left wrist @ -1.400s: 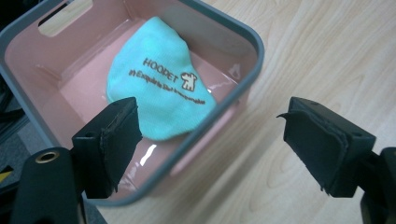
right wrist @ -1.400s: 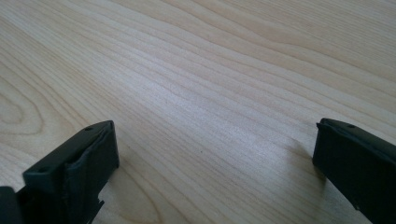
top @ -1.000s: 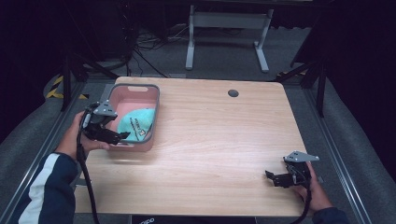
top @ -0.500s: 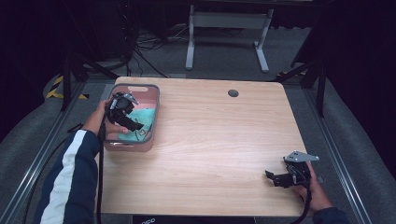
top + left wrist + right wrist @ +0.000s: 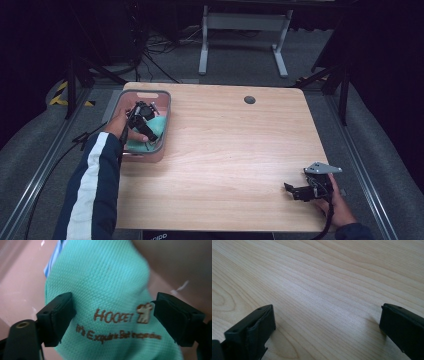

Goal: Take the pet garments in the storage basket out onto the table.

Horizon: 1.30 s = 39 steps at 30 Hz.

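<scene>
Left gripper [image 5: 110, 315] jaws wide, gripping nothing; teal cloth [image 5: 105, 290] dead ahead between them, long axis seemingly running away; contact unclear.

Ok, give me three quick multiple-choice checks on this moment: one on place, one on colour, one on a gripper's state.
1. Where is the left gripper?
A. in the pink bin
B. at the table's far right corner
C. on the floor

2. What colour is the cloth?
A. red
B. teal green
C. white

3. How do the right gripper's jaws stand?
A. shut on a cup
B. apart over bare wood
C. shut on the cloth

Answers: 1 A, the high view shows it inside the bin; 2 B, the left gripper view shows teal fabric; 3 B, only tabletop lies between them.
</scene>
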Each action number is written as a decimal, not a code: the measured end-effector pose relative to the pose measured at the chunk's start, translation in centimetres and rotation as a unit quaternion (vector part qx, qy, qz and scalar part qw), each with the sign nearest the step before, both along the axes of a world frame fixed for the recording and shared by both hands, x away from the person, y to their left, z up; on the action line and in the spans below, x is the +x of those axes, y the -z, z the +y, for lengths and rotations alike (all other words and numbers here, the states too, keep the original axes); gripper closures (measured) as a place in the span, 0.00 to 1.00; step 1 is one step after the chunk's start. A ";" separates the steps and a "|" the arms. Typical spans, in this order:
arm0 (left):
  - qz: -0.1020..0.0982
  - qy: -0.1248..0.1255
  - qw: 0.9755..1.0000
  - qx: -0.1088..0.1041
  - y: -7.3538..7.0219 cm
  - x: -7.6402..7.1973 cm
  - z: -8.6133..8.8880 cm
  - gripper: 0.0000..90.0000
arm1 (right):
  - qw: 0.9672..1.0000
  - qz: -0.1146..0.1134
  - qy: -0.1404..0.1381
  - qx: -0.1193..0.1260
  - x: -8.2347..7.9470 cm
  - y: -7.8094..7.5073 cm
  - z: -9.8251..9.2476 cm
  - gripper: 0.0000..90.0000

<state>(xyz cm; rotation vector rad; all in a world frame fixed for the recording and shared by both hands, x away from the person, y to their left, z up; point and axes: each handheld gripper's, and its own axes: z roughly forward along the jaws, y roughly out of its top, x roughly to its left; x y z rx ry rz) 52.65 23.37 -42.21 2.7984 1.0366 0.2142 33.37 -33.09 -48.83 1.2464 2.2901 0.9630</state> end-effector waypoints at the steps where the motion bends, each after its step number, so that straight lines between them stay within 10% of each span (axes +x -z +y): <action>1: 0.002 -0.009 1.000 0.002 0.4 0.2 0.0 0.18 | 1.000 0.000 0.000 0.000 0.0 0.0 0.0 0.01; 7: 0.047 -0.044 0.998 -0.013 2.0 0.7 0.6 0.08 | 1.000 0.000 0.001 0.000 0.0 0.0 0.0 0.01; 12: 0.050 -0.038 0.998 -0.029 1.4 0.6 1.1 0.28 | 1.000 0.000 0.001 0.000 0.0 0.0 0.0 0.01; 19: 0.024 -0.043 0.998 -0.043 0.9 0.2 1.9 0.71 | 1.000 0.001 0.001 0.001 0.0 0.0 0.0 0.01; 32: -0.052 -0.054 0.996 -0.046 -1.4 -1.1 2.4 0.80 | 1.000 0.000 0.001 0.000 0.0 0.0 0.0 0.01; 39: -0.101 -0.053 0.990 -0.081 -3.8 -2.8 3.3 0.81 | 1.000 0.001 0.002 0.000 -0.1 0.0 0.0 0.01</action>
